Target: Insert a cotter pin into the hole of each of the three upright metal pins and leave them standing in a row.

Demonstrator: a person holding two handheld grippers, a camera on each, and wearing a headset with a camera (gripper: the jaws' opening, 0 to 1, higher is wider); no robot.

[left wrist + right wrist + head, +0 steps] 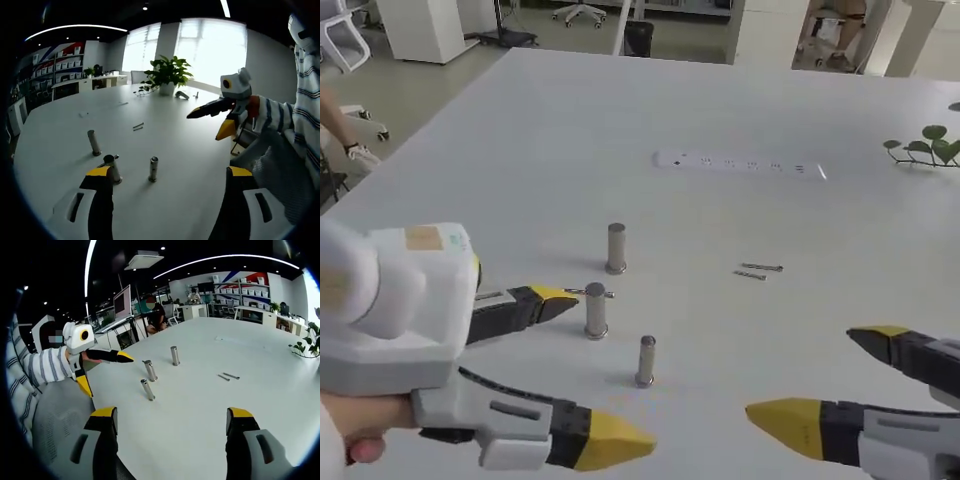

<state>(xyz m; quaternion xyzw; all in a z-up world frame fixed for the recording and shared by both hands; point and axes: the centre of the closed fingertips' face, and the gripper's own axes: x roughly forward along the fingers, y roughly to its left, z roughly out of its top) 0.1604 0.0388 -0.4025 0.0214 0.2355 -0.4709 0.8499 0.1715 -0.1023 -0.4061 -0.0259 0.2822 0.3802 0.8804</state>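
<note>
**A:** What do the tongs hold, down at the near edge of the worktop (pixel 570 130)?

**B:** Nothing. The left gripper (pixel 610 367) has its jaws spread wide and empty. The right gripper (pixel 800 372) gapes the same way, with nothing between its jaws. Both look ready for a pick-up.

**A:** And the pins?

**B:** Just past the left gripper, the nearest metal pin (pixel 646 360) stands bare. Behind it, the middle metal pin (pixel 596 315) has a cotter pin (pixel 588 293) crosswise through its top hole, and the left gripper's upper jaw tip is just beside it. The farthest metal pin (pixel 616 248) is bare too. All three stand upright in a slanted row, so their holes can be reached from the side.

**A:** One of three done, then?

**B:** I'd judge so. Two loose cotter pins (pixel 761 267) lie flat to the right of the row, handy for the right gripper. A power strip (pixel 740 165) lies nearer the far edge.
</note>
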